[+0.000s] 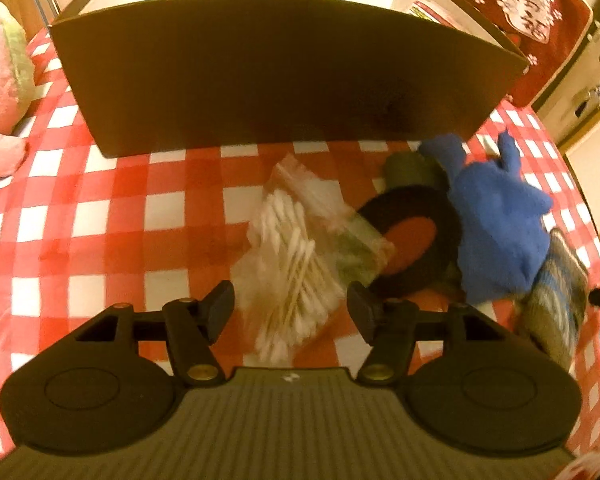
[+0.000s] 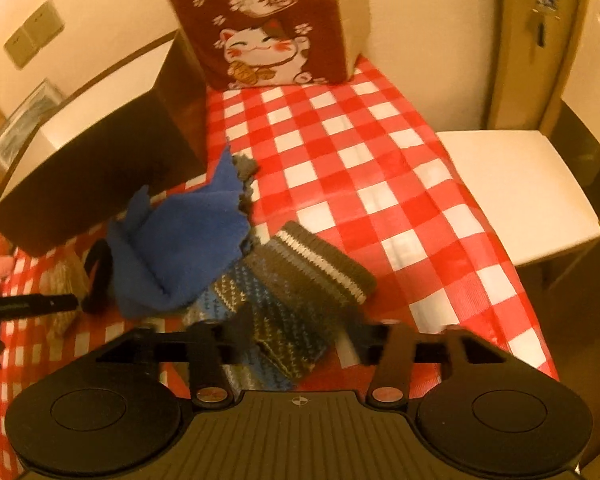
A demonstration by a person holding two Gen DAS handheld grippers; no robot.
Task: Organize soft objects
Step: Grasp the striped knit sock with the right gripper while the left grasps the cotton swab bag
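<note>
A clear bag of cotton swabs (image 1: pixel 290 268) lies on the red-checked tablecloth (image 1: pixel 112 208), reaching down between the fingers of my open left gripper (image 1: pixel 290 312). To its right lie a black ring-shaped pad (image 1: pixel 412 236), a blue cloth (image 1: pixel 496 224) and a knitted striped sock (image 1: pixel 556 300). In the right wrist view the same blue cloth (image 2: pixel 180 240) rests partly on the knitted striped sock (image 2: pixel 296 292). My right gripper (image 2: pixel 294 344) is open, hovering over the sock's near end. A dark box (image 1: pixel 276 68) with a white inside stands behind everything.
A pink plush toy (image 1: pixel 0 88) sits at the far left. A red cushion with a lucky cat (image 2: pixel 260 24) leans against the wall behind the table. A white chair seat (image 2: pixel 516 188) stands off the table's right edge. The dark box (image 2: pixel 96 160) takes up the left.
</note>
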